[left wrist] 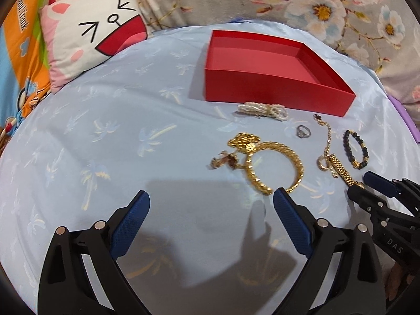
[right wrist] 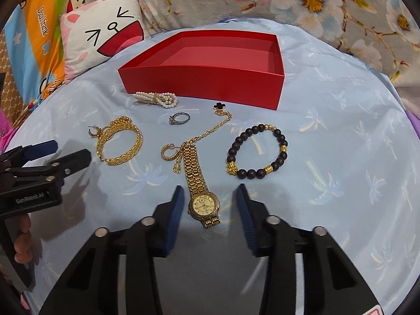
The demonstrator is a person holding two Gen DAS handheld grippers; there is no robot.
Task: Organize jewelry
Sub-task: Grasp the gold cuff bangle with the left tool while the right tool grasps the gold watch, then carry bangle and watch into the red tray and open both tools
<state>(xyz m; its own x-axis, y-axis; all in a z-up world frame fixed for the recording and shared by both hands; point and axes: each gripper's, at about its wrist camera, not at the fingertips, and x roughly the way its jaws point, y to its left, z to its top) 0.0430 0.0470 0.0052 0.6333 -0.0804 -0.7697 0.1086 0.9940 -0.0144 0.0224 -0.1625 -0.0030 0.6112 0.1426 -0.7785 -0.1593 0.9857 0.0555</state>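
Upper left, an orange striped cloth [right wrist: 39,26] reads "Dailrak" (roughly). Upper centre sits the smooth red cardboard box [right wrist: 204,84]. "GenRobot.AI" marks the left gripper [left wrist: 211,200], wide apart over bare sheet. Right gripper [right wrist: 208,197] stands partly open, blue ribbed pads flanking, not touching, the round-faced gold link watch [right wrist: 203,203] at lower centre.

Left of the red box [right wrist: 199,84] the blue bedsheet [right wrist: 341,136] lies bare up to the cartoon pillow [right wrist: 102,31]; right of the box it is bare too. Before the box, a pearl bracelet [right wrist: 157,99], ring [right wrist: 179,118], gold bangle [right wrist: 119,143], gold watch [right wrist: 200,186] and bead bracelet [right wrist: 257,155] crowd the way; the box's inside is open from above.
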